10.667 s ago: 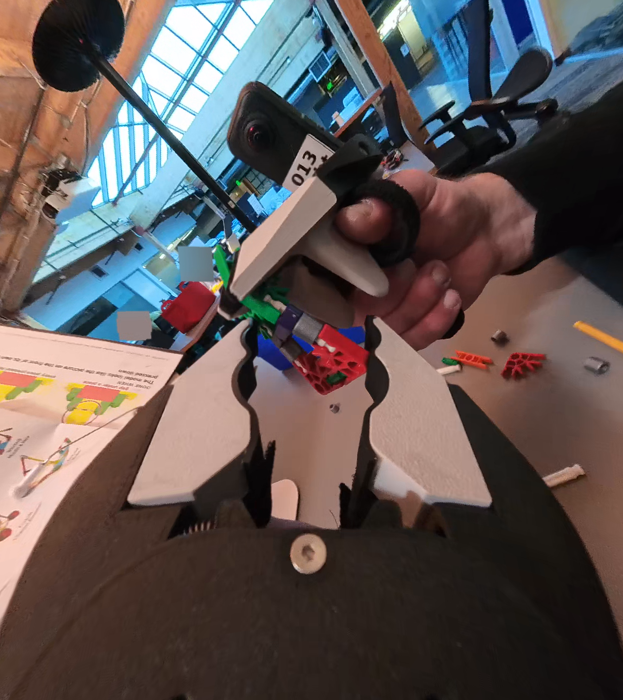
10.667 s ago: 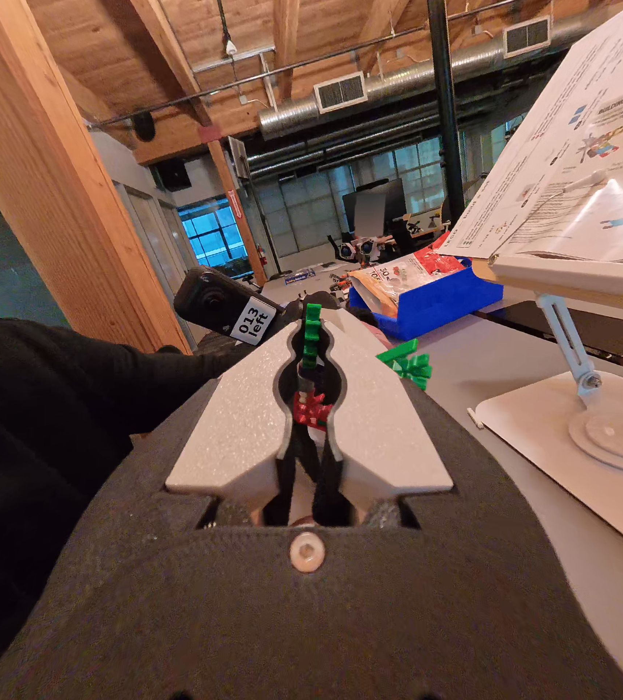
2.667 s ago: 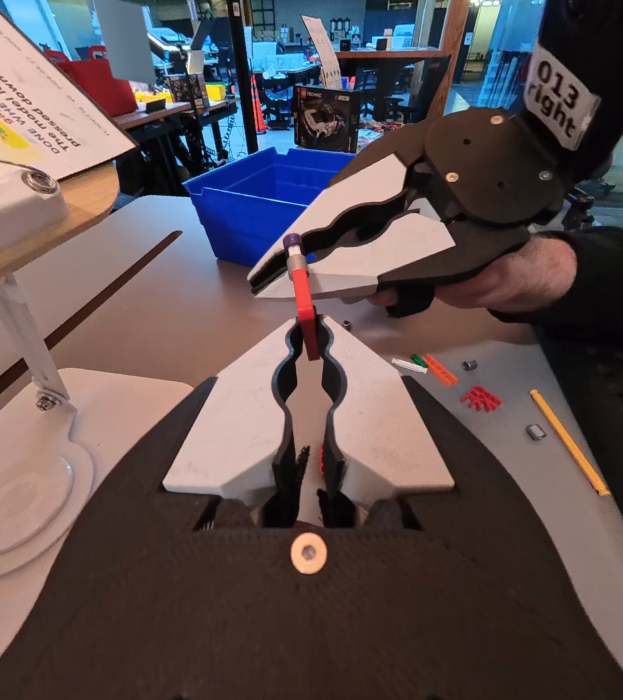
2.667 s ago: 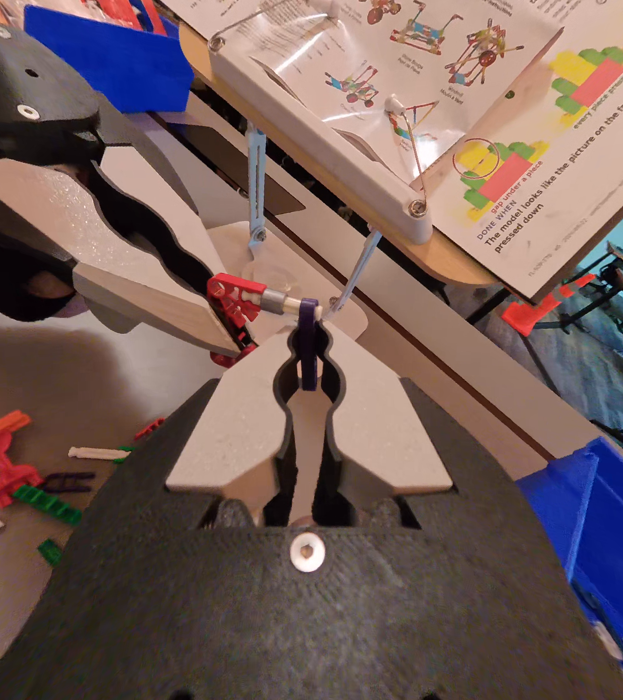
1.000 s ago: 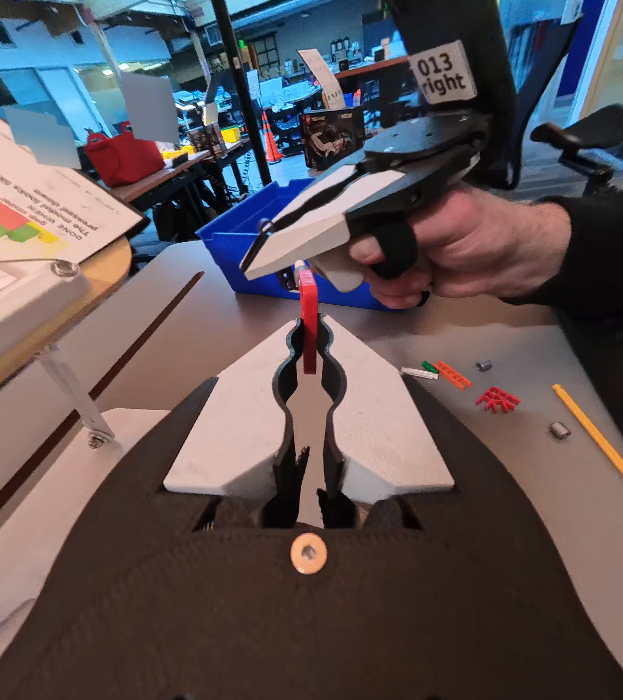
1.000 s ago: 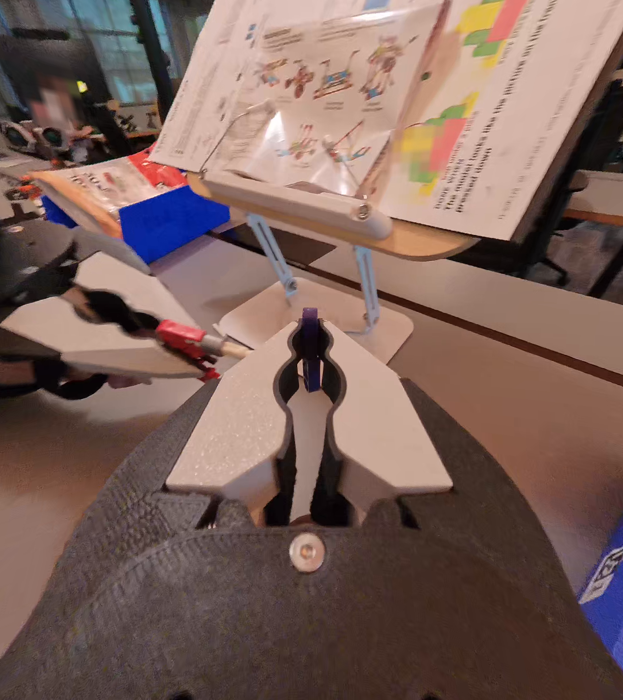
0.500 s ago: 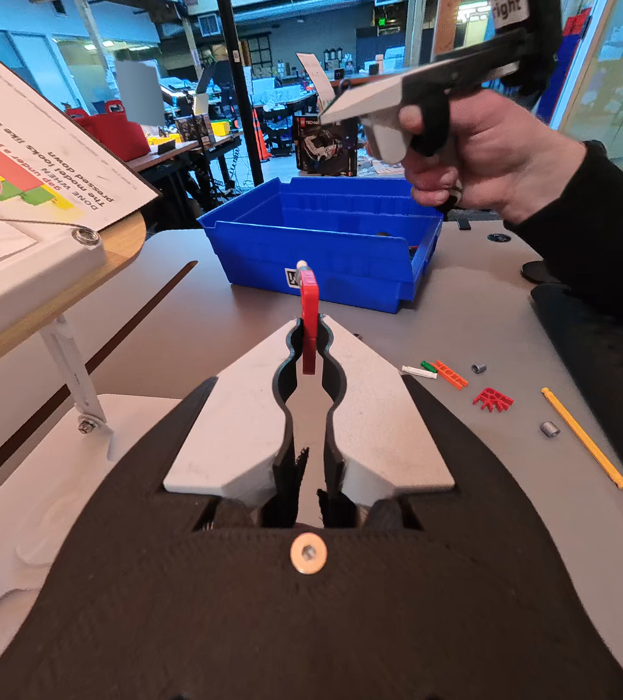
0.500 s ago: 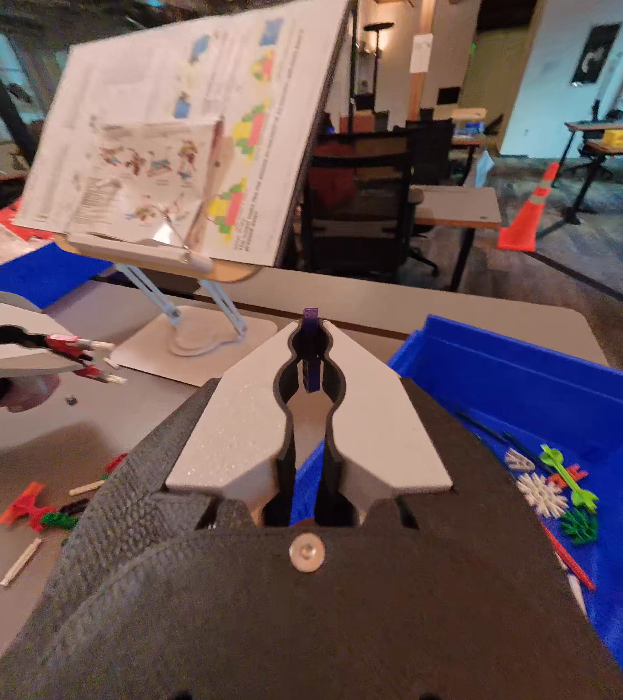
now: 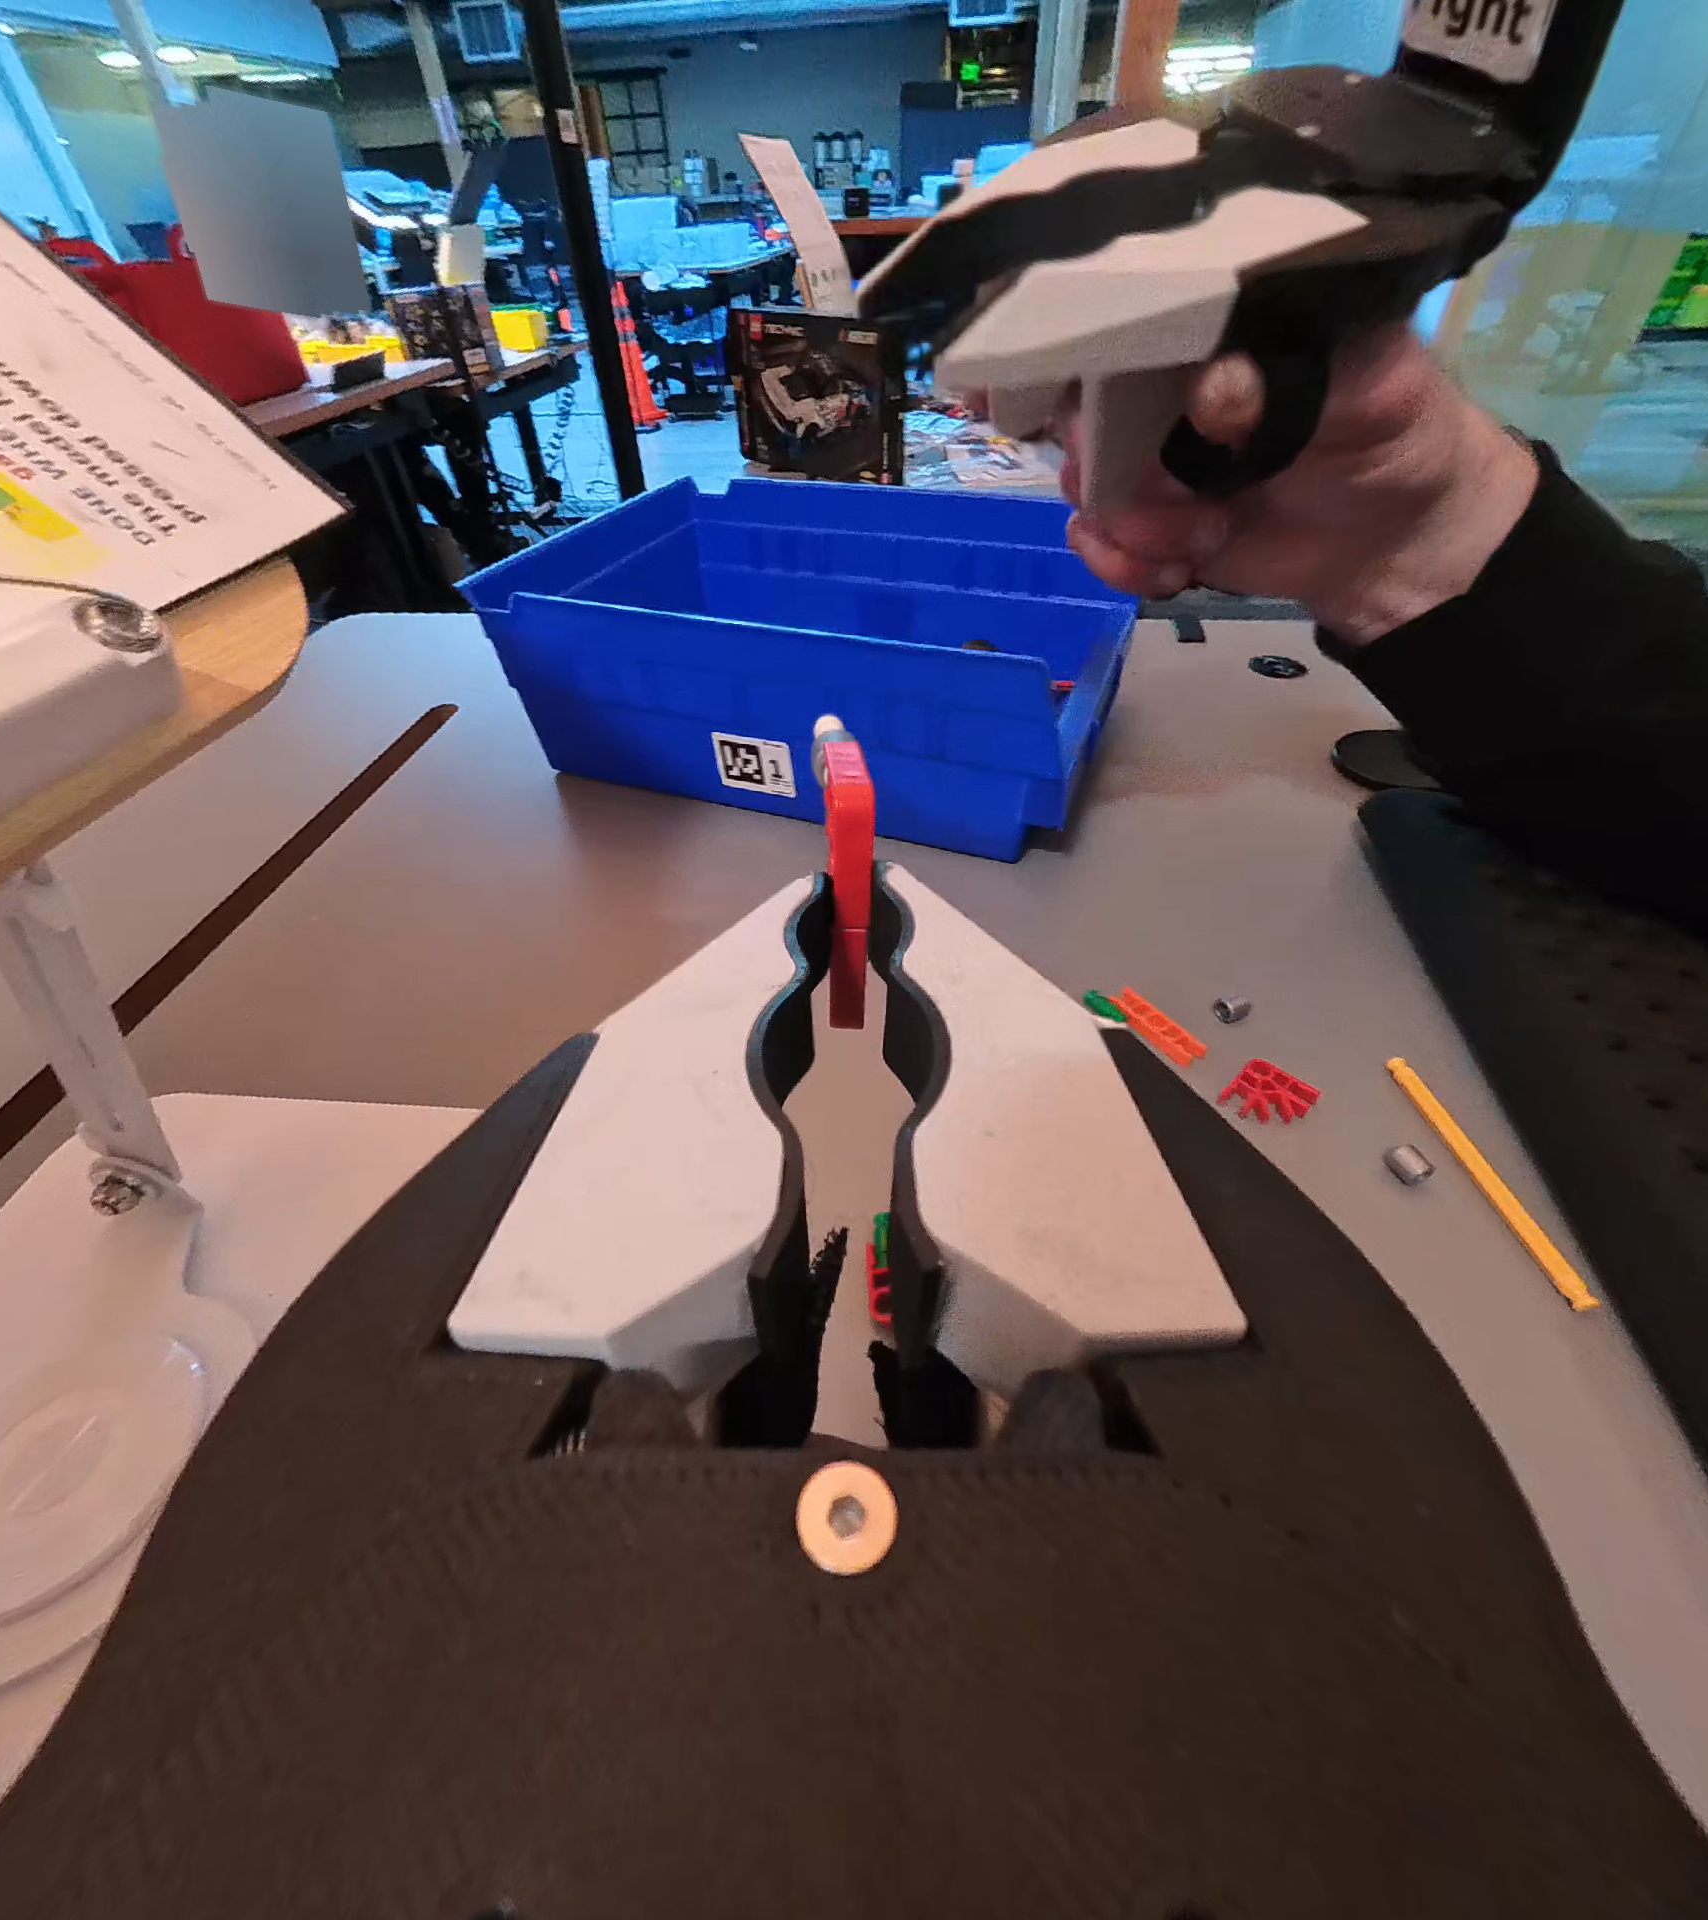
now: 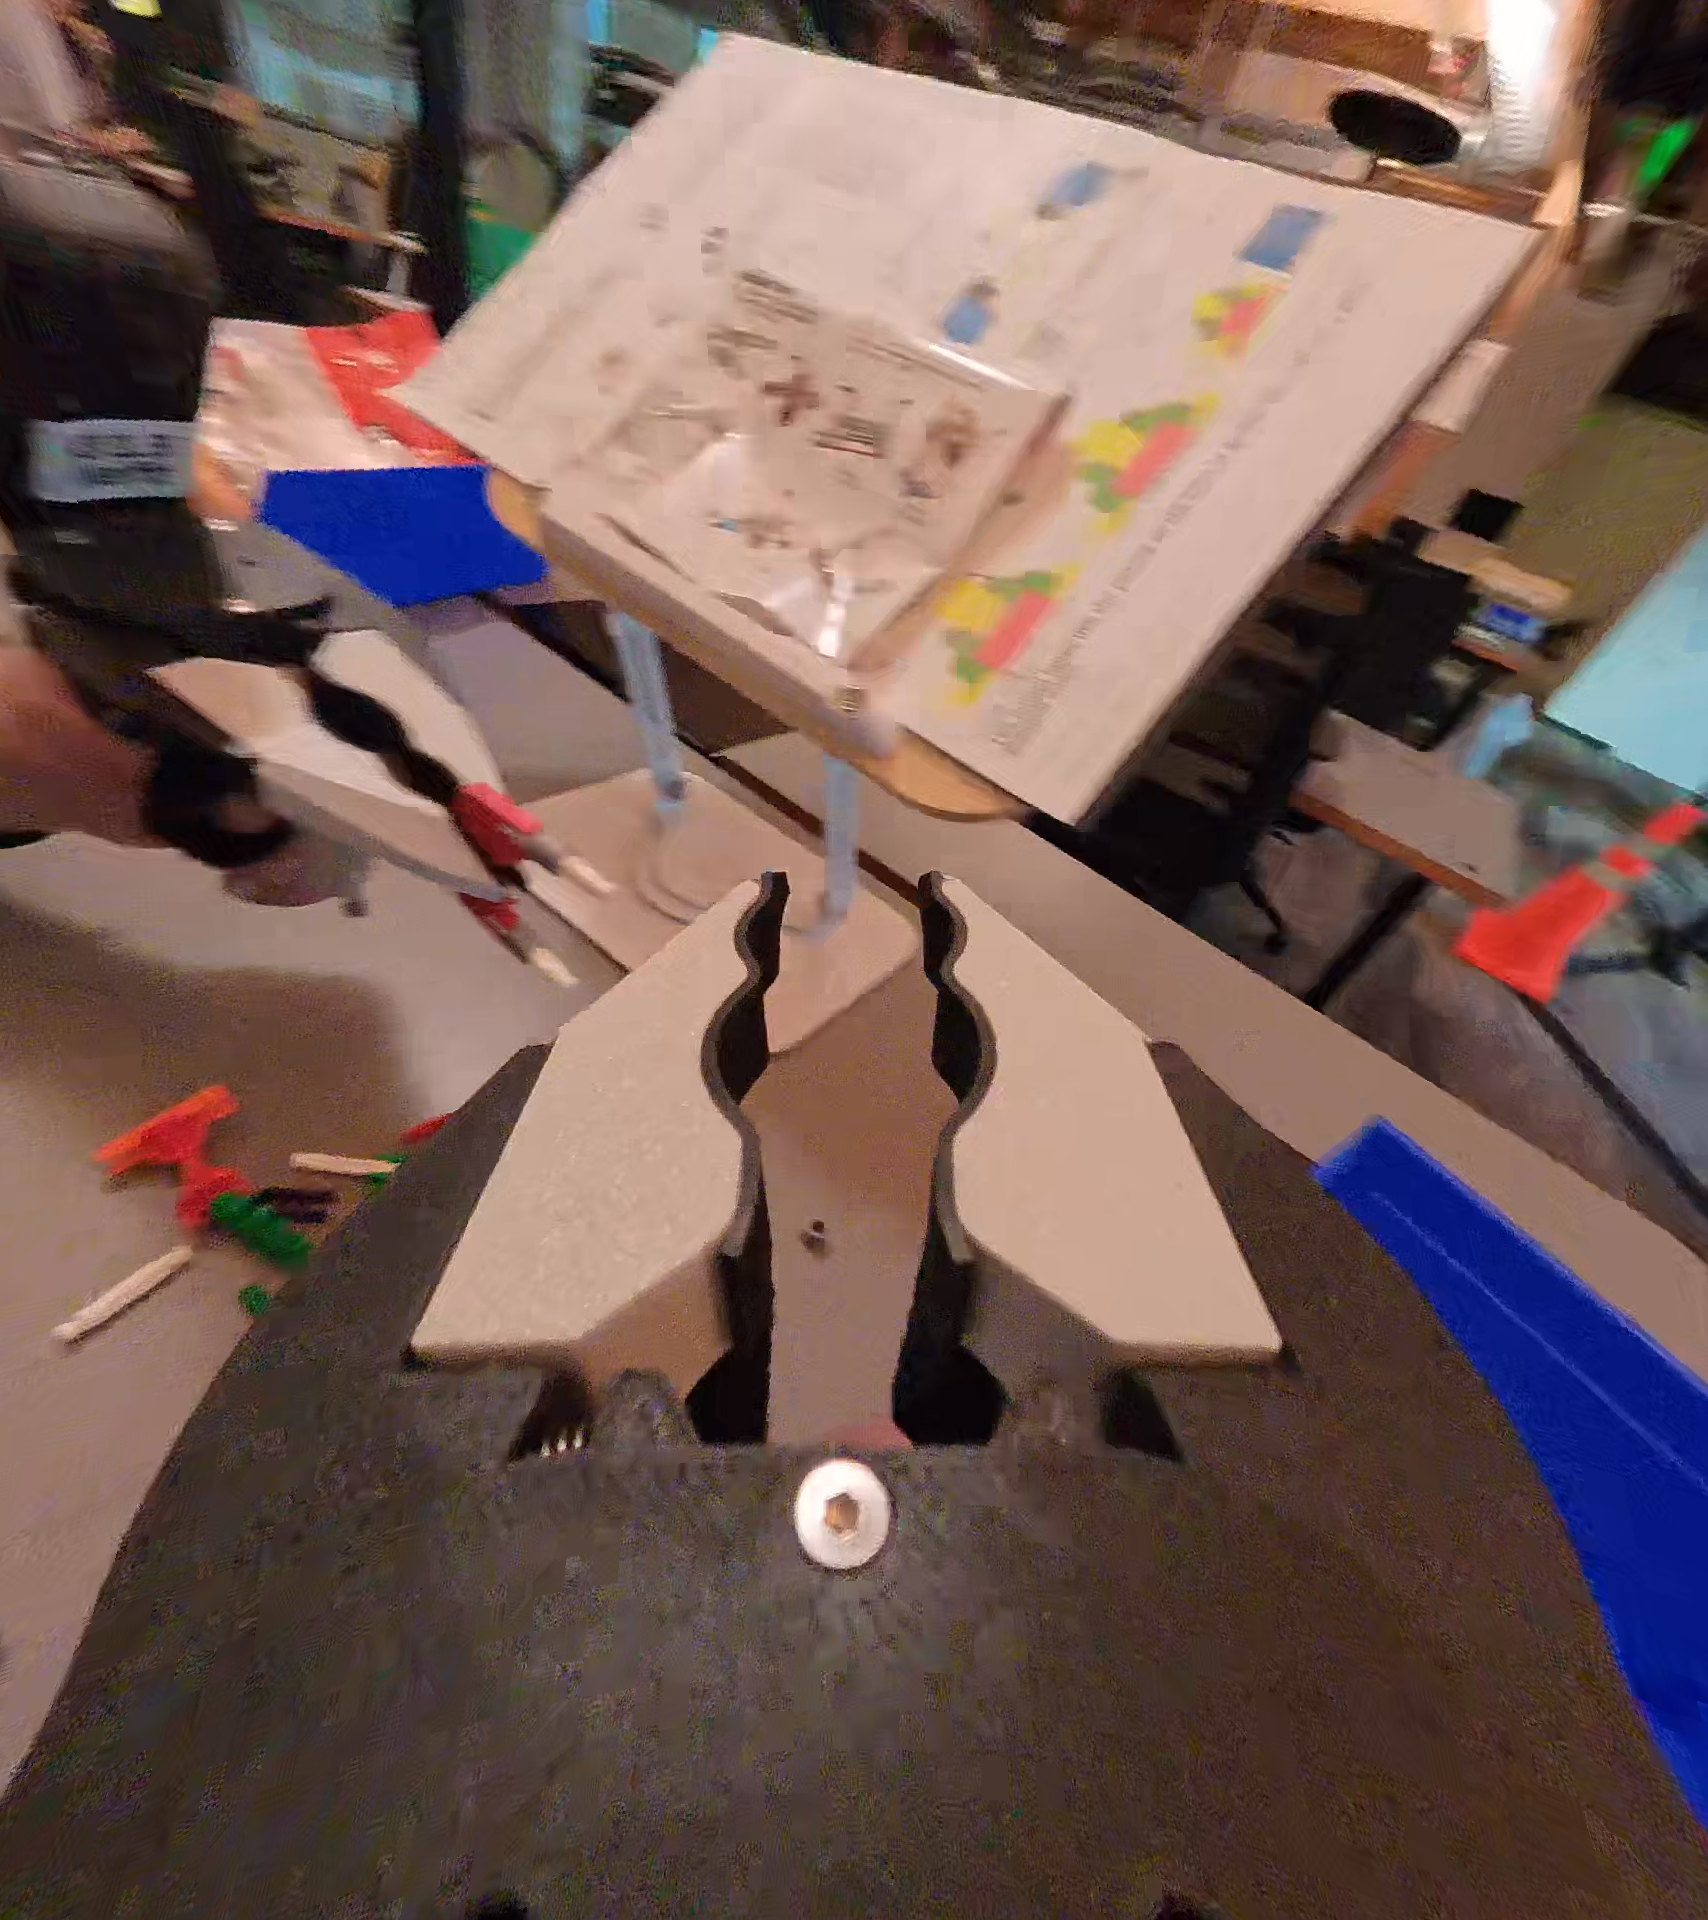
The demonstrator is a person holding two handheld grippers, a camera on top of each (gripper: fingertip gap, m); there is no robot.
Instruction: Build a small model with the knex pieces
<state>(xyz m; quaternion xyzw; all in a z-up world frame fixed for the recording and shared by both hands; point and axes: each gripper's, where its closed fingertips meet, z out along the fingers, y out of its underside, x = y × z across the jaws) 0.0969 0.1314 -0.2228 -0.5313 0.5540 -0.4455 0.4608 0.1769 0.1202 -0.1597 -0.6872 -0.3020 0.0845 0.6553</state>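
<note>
My left gripper (image 9: 848, 883) is shut on a flat red connector piece (image 9: 848, 821) that stands edge-on between the fingertips, with a short grey and white rod end at its top. It hovers above the grey table in front of a blue bin (image 9: 808, 665). In the right wrist view the left gripper (image 10: 507, 842) shows at the left with the red piece (image 10: 488, 816). My right gripper (image 10: 852, 894) is open and empty, facing the document stand (image 10: 881, 468). In the left wrist view a hand holds the right gripper (image 9: 907, 327) high above the bin.
Loose parts lie on the table to the right: an orange piece (image 9: 1156, 1023), a red connector (image 9: 1268, 1091), grey spacers (image 9: 1408, 1164), a yellow rod (image 9: 1489, 1184). A black mat (image 9: 1608, 1091) lies at the right edge. The stand's white base (image 9: 206, 1195) is at the left. The bin's rim (image 10: 1556, 1382) is at the right.
My right gripper has opened and the purple piece it held is no longer in it. It has swung from over the blue bin toward the stand. My left gripper still holds the red piece.
</note>
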